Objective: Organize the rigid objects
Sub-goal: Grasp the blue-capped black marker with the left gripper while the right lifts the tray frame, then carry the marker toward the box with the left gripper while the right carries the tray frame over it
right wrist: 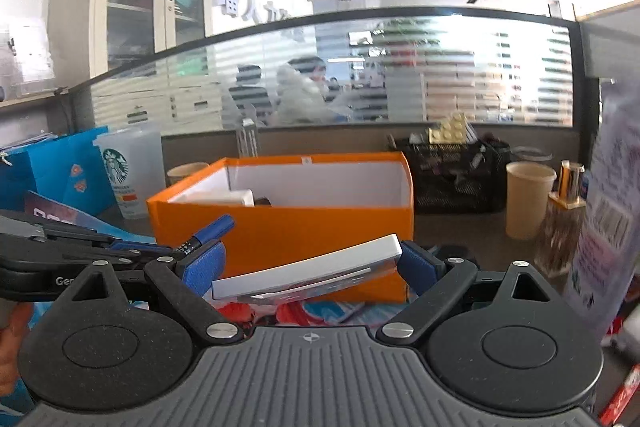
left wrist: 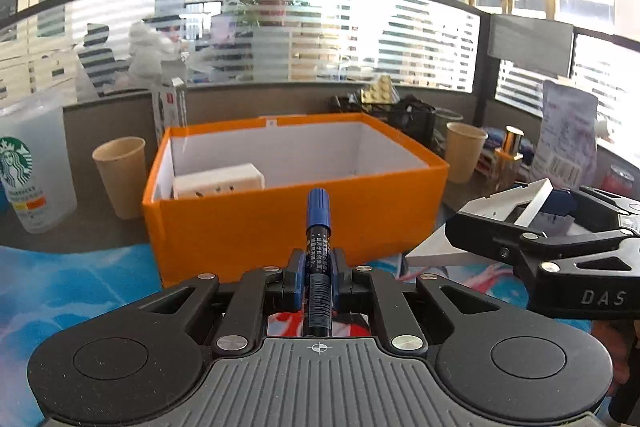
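My left gripper (left wrist: 318,273) is shut on a blue-capped marker (left wrist: 318,227) that points forward at the orange box (left wrist: 280,223). The box is open, white inside, with a white power adapter (left wrist: 220,181) in its left corner. My right gripper (right wrist: 310,267) is shut on a flat silver-white device (right wrist: 312,269), held tilted in front of the box (right wrist: 304,223). The right gripper also shows in the left wrist view (left wrist: 560,227), and the left gripper with the marker (right wrist: 212,229) shows at the left of the right wrist view.
Paper cups (left wrist: 120,175) (left wrist: 464,151) flank the box. A Starbucks tumbler (left wrist: 28,167) stands left, a black mesh organizer (right wrist: 452,175) behind right, a blue bag (right wrist: 60,175) far left. A colourful mat (left wrist: 60,287) covers the desk front. A glass partition (left wrist: 280,27) backs the desk.
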Demonstrator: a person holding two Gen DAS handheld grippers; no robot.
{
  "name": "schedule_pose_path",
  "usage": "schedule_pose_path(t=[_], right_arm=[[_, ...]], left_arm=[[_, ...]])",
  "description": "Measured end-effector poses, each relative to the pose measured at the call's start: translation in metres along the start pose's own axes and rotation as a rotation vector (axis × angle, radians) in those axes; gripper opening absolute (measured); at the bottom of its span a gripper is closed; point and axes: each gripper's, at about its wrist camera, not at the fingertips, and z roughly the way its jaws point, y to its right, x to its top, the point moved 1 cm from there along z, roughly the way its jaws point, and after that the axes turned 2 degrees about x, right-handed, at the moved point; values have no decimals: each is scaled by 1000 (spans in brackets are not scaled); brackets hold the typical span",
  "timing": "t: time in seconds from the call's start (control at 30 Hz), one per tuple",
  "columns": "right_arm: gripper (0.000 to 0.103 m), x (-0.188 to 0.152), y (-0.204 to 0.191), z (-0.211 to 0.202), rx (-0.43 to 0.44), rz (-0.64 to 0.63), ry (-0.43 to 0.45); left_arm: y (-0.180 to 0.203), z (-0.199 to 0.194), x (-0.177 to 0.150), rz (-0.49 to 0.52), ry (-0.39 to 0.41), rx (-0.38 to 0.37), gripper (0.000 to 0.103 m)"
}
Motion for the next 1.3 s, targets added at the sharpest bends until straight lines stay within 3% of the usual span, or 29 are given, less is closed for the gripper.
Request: schedule_pose_path(t=[0.7, 1.3], right_arm=[[91, 48, -2, 8, 17, -59, 71], [91, 86, 5, 67, 26, -88, 51]], left_arm=[[-11, -5, 44, -3, 78, 43, 11], [-30, 47, 84, -5, 76, 56, 11]])
